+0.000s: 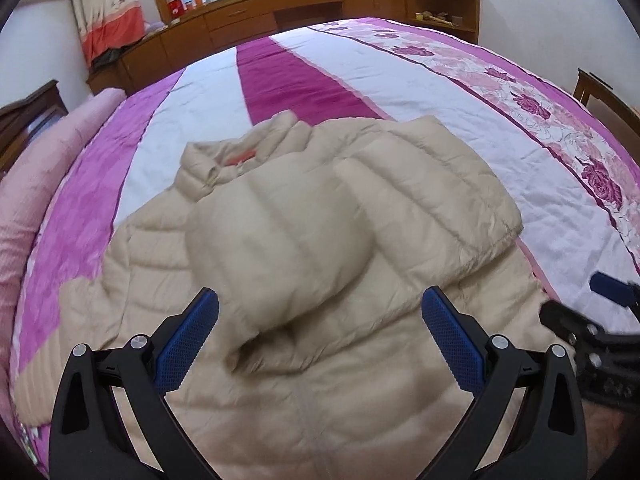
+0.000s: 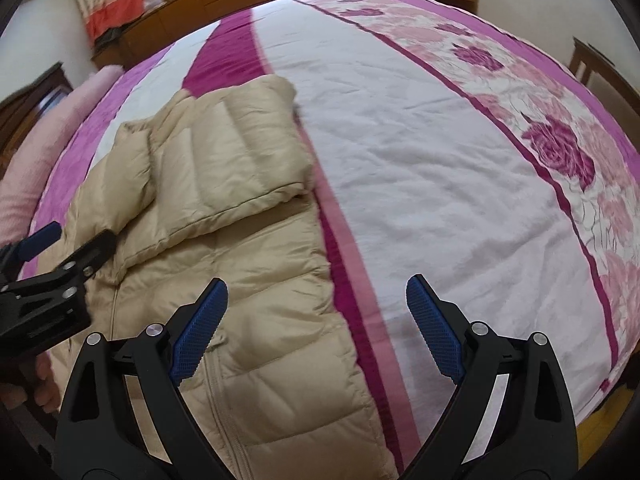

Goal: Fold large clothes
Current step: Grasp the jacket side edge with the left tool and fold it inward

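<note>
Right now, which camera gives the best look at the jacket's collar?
The left wrist view: the collar of the beige jacket sits mid-frame, showing an orange patch. The right wrist view shows only the folded sleeve and body.

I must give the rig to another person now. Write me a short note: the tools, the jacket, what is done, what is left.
Left tool: open, empty, over the jacket.
Right tool: open, empty, over the jacket's right edge.
Jacket: beige, lying flat on the bed.
Done: both sleeves folded in across the body.
Left: probably fold the body up into a compact bundle.
</note>
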`<action>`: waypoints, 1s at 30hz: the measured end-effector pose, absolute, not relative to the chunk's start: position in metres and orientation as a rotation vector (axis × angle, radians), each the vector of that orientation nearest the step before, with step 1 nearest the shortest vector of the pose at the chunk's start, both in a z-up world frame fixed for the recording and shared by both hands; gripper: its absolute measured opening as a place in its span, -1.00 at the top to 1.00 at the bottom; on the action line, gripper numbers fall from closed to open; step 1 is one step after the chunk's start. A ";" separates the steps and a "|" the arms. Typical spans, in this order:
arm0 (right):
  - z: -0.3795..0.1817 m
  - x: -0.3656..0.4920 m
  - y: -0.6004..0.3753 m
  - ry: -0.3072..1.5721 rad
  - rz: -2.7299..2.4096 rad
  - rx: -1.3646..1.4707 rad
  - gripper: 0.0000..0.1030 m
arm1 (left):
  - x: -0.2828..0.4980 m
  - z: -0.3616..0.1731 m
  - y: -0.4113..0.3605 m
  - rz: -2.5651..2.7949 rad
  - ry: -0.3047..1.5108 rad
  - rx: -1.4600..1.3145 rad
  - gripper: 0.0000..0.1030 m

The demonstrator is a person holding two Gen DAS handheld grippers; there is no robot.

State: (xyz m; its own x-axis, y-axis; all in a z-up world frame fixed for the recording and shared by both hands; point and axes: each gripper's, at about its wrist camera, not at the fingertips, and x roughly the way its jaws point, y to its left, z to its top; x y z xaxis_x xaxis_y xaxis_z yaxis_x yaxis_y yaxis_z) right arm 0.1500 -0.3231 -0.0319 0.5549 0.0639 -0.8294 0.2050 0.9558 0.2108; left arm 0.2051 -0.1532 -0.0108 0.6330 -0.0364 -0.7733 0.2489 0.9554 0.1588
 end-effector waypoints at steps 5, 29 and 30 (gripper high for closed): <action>-0.033 0.148 -0.325 0.970 -0.079 0.323 -0.75 | 0.223 -0.021 -0.167 -0.112 0.857 0.269 -0.89; -0.021 0.172 -0.310 0.899 -0.047 0.351 -0.75 | 0.243 0.066 -0.071 -0.225 0.642 -0.048 0.69; -0.019 0.176 -0.310 0.887 -0.049 0.362 -0.75 | 0.242 0.068 -0.061 -0.213 0.639 -0.055 0.69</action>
